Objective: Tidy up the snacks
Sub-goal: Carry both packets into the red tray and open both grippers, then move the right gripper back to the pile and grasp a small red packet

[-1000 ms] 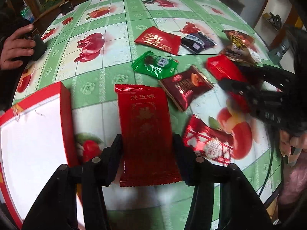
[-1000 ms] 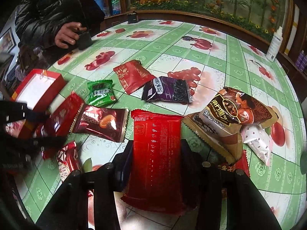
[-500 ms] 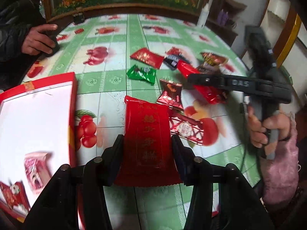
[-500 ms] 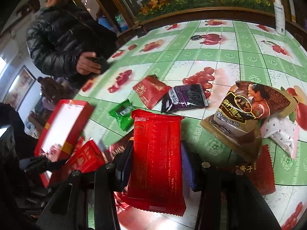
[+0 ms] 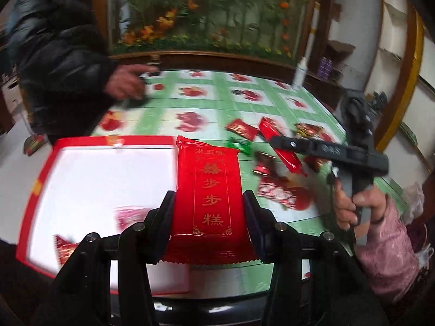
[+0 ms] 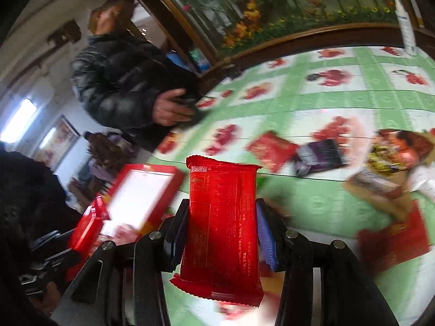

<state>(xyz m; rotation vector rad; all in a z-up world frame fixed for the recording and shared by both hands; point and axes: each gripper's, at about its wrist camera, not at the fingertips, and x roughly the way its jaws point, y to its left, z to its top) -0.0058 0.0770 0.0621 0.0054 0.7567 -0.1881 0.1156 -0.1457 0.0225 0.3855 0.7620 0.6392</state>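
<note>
My left gripper is shut on a long red snack packet with gold characters, held above the table beside the red box, whose white inside holds a few small red sweets. In the right wrist view my right gripper is shut on a second red packet, its printed back facing me, lifted over the table. The same red box lies to its left. The right gripper with its packet also shows at the right of the left wrist view, held by a hand in a pink sleeve.
Loose snacks lie on the green fruit-print tablecloth: a red packet, a purple one, a big brown bag, a green sweet. A person in a black jacket rests a hand on the far left table edge.
Both grippers have lifted their red packets off the table. The left one has swung left toward the red box, which now fills more of its view. Both views have tipped up.
</note>
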